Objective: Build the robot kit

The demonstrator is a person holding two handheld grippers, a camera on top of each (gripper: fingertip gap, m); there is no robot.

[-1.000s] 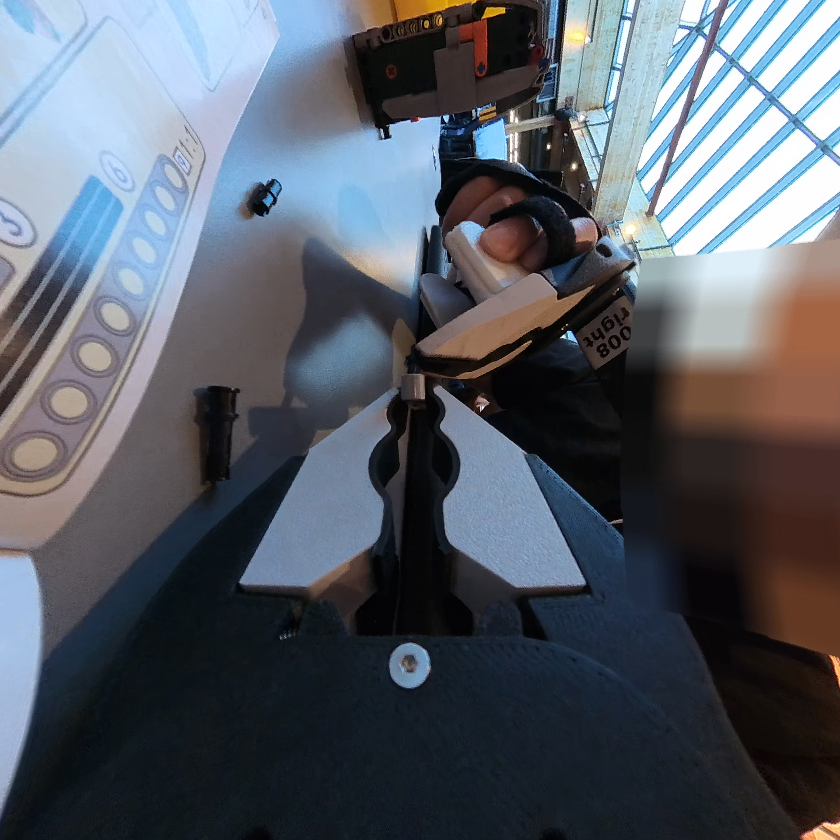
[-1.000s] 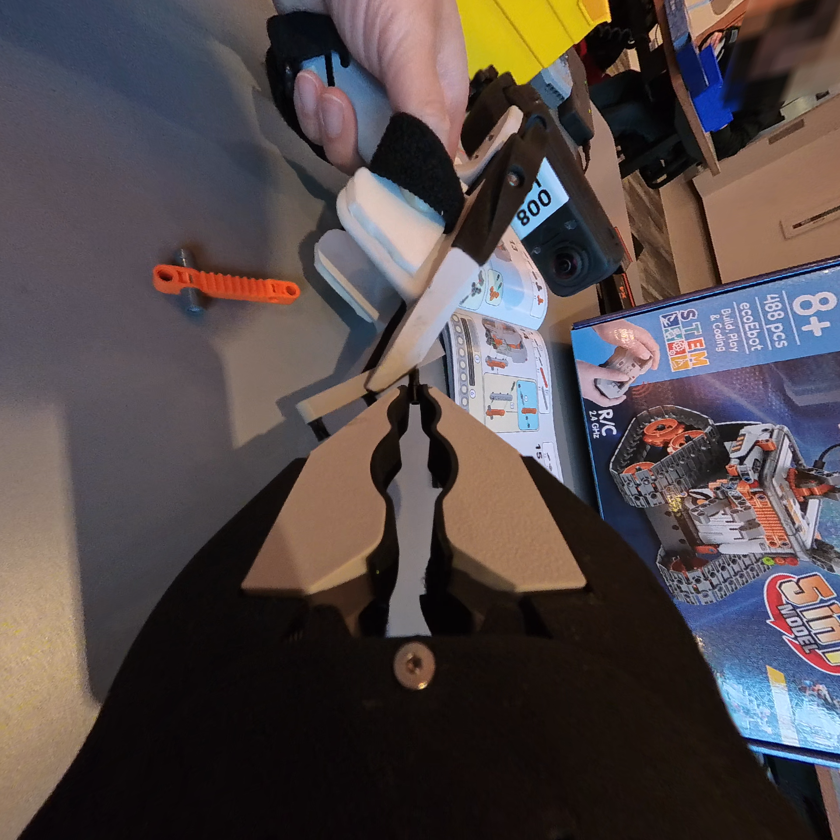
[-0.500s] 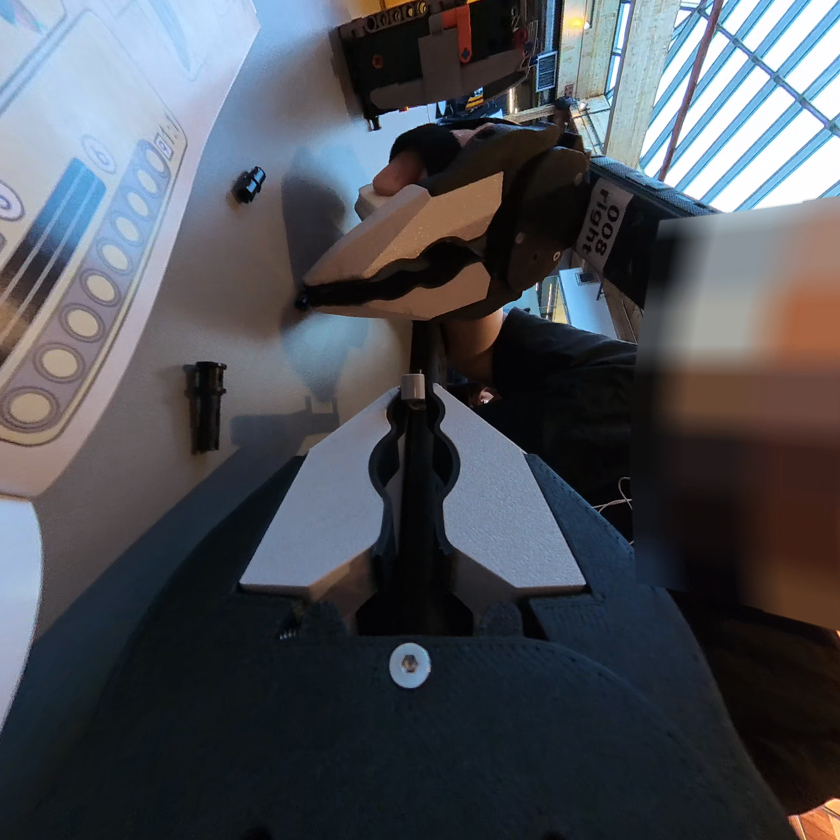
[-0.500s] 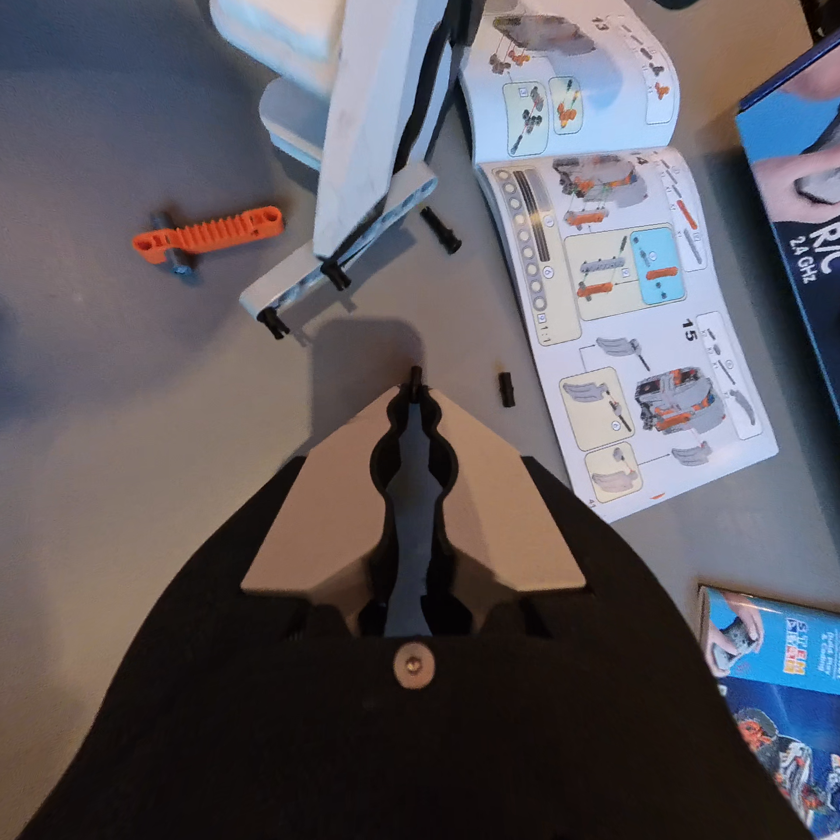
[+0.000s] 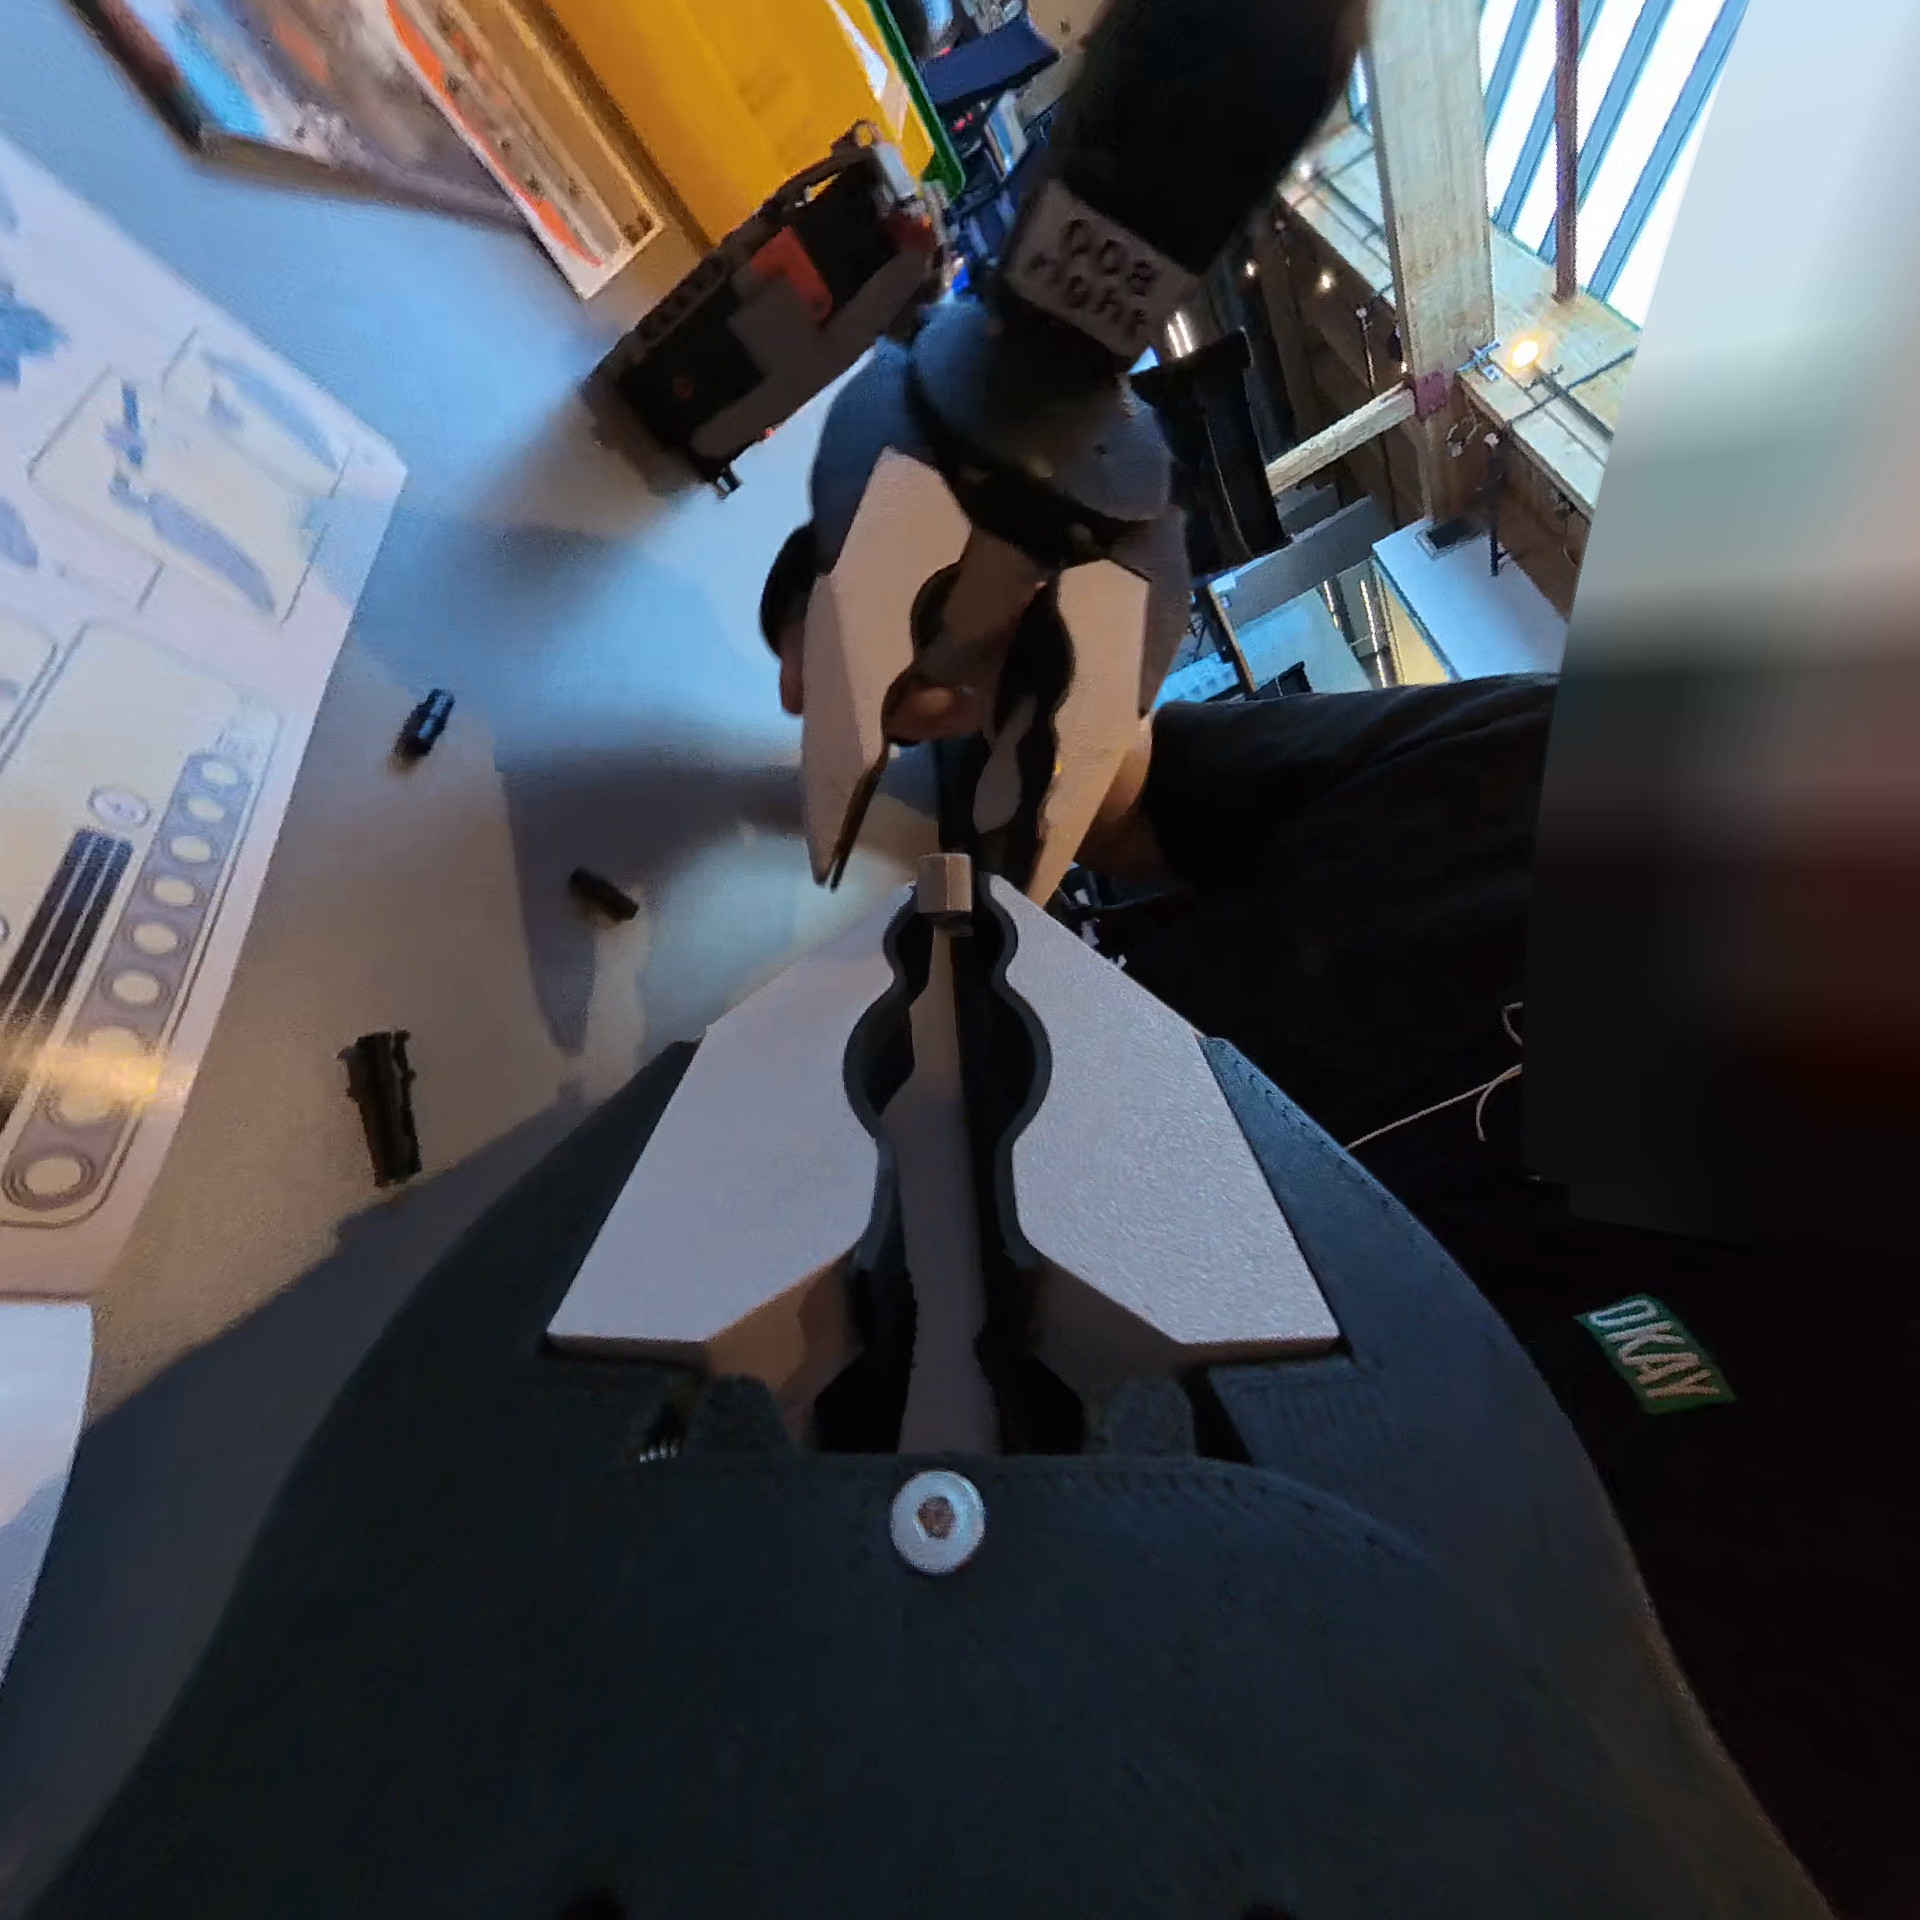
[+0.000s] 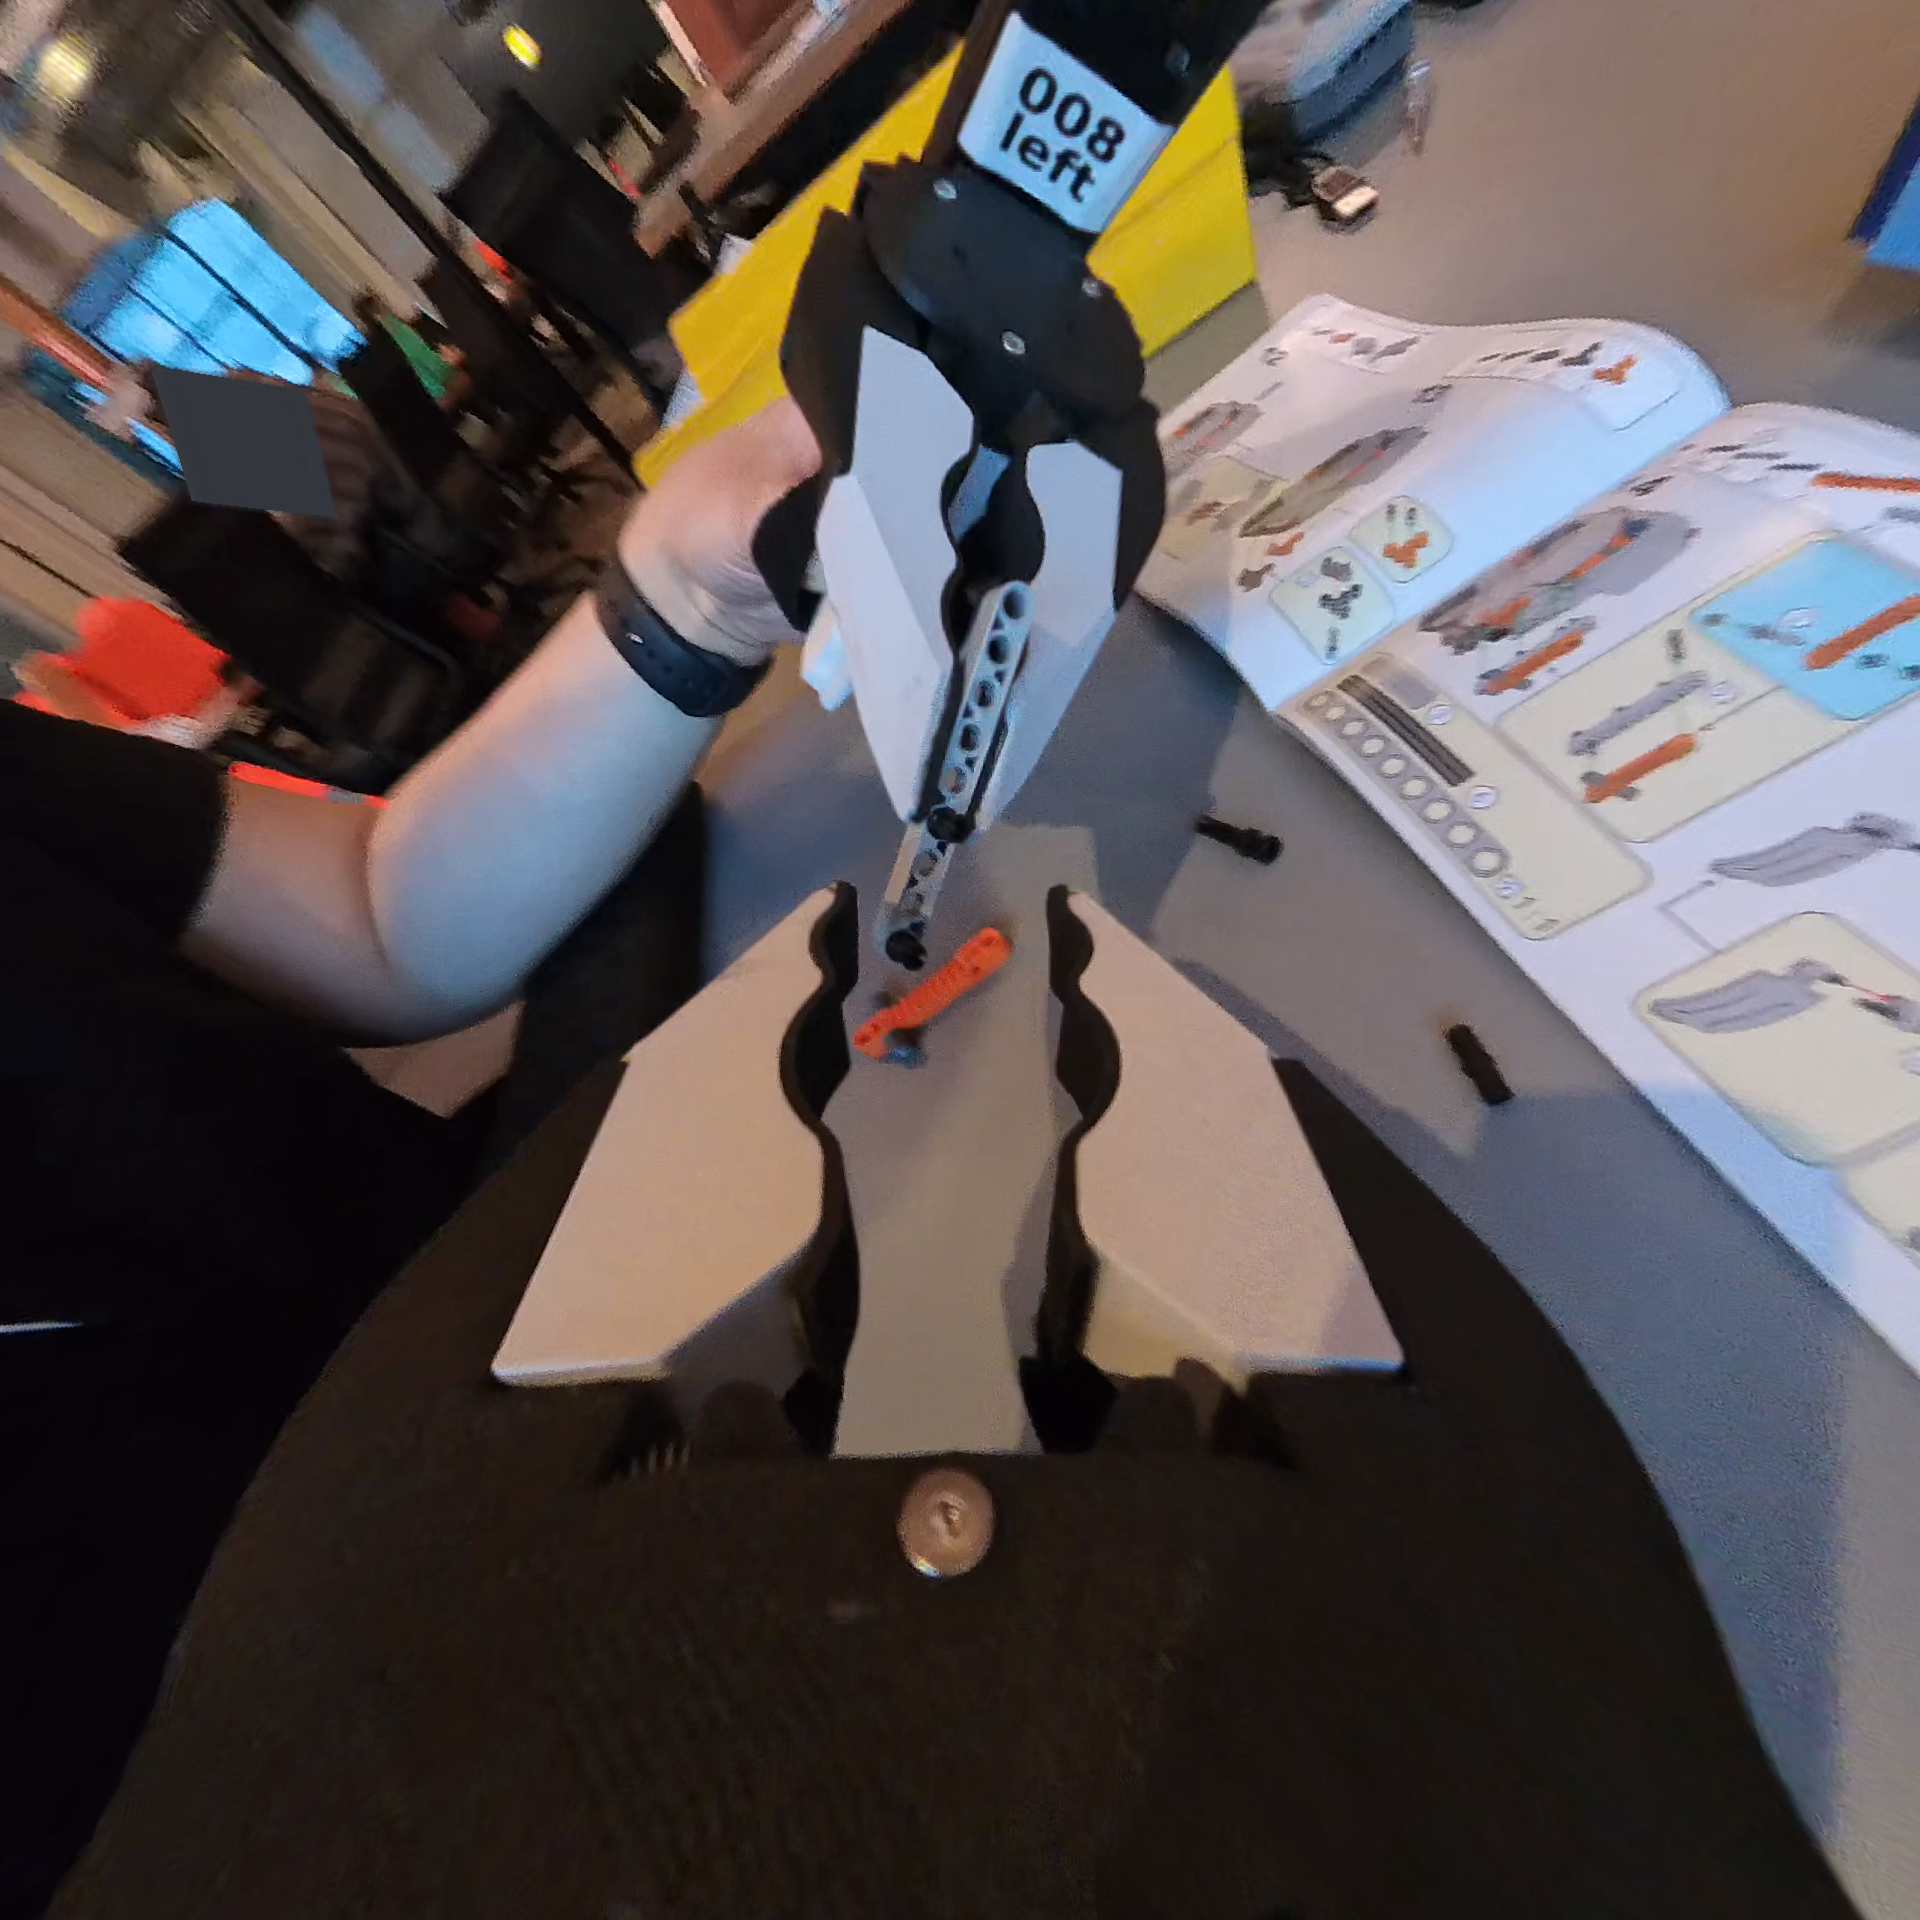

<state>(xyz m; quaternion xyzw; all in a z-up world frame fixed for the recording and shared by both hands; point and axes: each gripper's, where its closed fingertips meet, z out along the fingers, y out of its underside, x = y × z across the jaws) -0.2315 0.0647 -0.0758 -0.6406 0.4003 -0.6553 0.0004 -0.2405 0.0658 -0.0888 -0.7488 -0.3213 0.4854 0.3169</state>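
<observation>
My left gripper (image 5: pixel 951 906) is shut on a grey perforated beam (image 5: pixel 943 891), seen edge-on between its fingers. In the right wrist view the left gripper (image 6: pixel 951 816) hangs tip-down over the table, and the beam (image 6: pixel 977 707) sticks out below it with two black pins in it. My right gripper (image 6: pixel 951 914) is open and empty, its jaws to either side of the beam's lower end. It also shows in the left wrist view (image 5: pixel 930 842), facing my left gripper. An orange toothed beam (image 6: pixel 935 992) lies on the table beneath.
An open instruction booklet (image 6: pixel 1558 675) lies to the right and shows in the left wrist view (image 5: pixel 156 831). Loose black pins (image 6: pixel 1236 836) (image 6: pixel 1475 1065) (image 5: pixel 384 1107) lie beside it. A dark partly built model (image 5: pixel 769 322) and a yellow bin (image 6: pixel 1174 239) stand behind. A person's forearm (image 6: pixel 499 831) is at left. My left and right fingertips are right by each other. Between my right fingertips and the dark partly built model (image 5: pixel 769 322) there is roughly 20 centimetres.
My right gripper has swung round to face the left one and its jaws have opened; the black pin seen at their tip no longer shows. The left gripper still holds the grey beam.
</observation>
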